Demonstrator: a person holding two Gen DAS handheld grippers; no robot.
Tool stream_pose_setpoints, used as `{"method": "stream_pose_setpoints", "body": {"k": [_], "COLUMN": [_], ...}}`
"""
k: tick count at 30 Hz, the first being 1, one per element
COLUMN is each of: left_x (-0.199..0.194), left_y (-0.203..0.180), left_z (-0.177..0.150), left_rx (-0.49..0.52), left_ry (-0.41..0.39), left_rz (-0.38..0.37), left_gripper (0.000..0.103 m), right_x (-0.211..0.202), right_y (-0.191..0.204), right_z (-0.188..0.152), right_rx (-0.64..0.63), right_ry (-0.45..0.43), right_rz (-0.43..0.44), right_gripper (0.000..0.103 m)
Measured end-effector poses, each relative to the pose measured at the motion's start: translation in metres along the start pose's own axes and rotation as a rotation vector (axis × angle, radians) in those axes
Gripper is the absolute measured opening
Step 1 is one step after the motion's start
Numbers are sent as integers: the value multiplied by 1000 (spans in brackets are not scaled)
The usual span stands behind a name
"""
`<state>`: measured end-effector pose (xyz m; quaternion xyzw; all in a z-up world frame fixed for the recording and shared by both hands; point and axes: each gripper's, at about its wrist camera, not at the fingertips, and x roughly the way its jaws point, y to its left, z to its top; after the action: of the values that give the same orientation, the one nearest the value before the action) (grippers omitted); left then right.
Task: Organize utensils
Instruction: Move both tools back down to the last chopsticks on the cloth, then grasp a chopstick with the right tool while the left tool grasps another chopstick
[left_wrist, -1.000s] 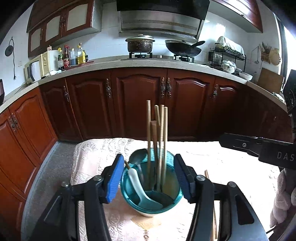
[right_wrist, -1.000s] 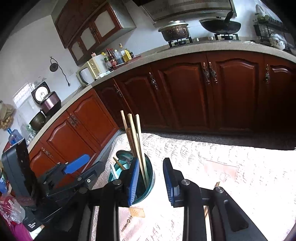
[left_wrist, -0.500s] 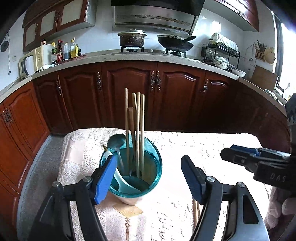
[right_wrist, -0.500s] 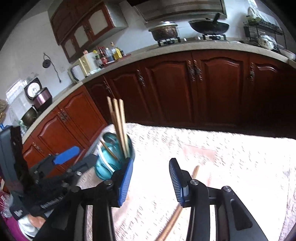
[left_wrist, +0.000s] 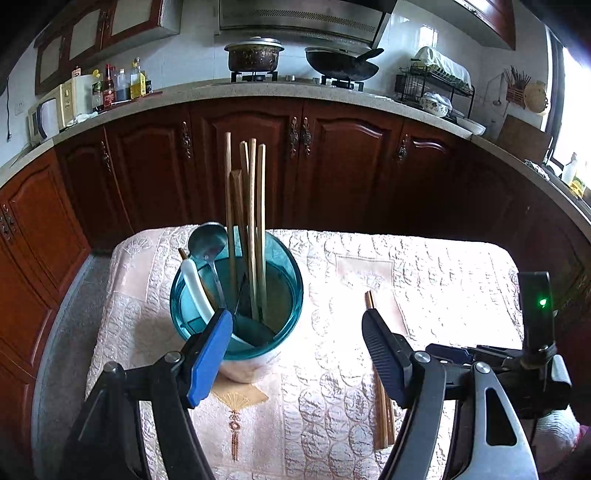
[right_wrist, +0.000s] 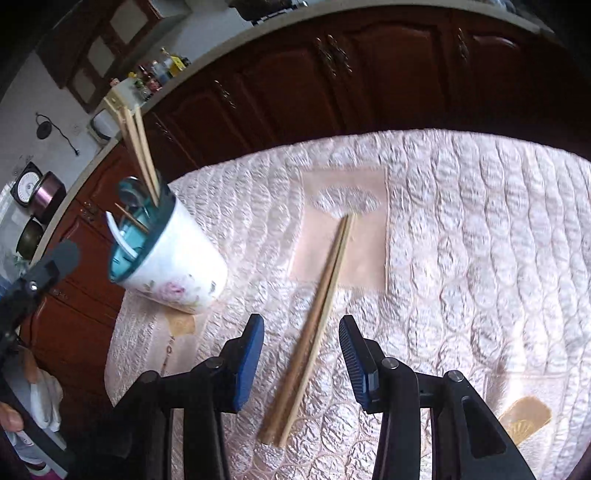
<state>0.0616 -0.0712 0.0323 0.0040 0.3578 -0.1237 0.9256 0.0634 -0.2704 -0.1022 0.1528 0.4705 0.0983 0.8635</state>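
Hovering above a pair of chopsticks (right_wrist: 317, 321) that lies flat on the quilted tablecloth (right_wrist: 461, 229), the right gripper (right_wrist: 301, 354) has its jaws apart, one to either side of the sticks and not touching them; these jaws have just been opening. The pair lies side by side near the middle of the cloth, its thin ends resting on a plain woven panel (right_wrist: 365, 258) and its thick ends pointing toward the near edge. Toward the left edge stands the utensil cup (left_wrist: 236, 306), white with a floral print and a teal rim, holding upright chopsticks (left_wrist: 251, 221), a metal spoon (left_wrist: 207, 242) and a white ceramic spoon (left_wrist: 197, 291). The left gripper (left_wrist: 297, 345) is just in front of the cup, its jaws spread wide and gripping nothing, having just been opening; its left pad overlaps the cup's near wall in this view, though contact cannot be judged
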Motion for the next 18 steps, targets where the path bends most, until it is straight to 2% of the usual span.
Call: {"method": "stream_pose_setpoints", "body": {"k": [4, 7, 12, 18], "left_x": [0, -4, -6, -5], "left_y": [5, 8, 15, 17], "left_z": [-4, -8, -15, -20], "left_rx": [-21, -31, -50, -56], "left_ry": [12, 8, 26, 40], "left_rz": [-8, -9, -11, -18], "left_gripper": [73, 73, 73, 73], "right_x": [11, 22, 37, 59], "right_y": [-2, -3, -3, -2], "right_z": [-7, -13, -13, -9], "right_rx": [-6, -21, -25, -32], "right_ry": [32, 62, 81, 103], "right_rz": [-30, -42, -36, -73], "right_gripper": [45, 35, 30, 23]}}
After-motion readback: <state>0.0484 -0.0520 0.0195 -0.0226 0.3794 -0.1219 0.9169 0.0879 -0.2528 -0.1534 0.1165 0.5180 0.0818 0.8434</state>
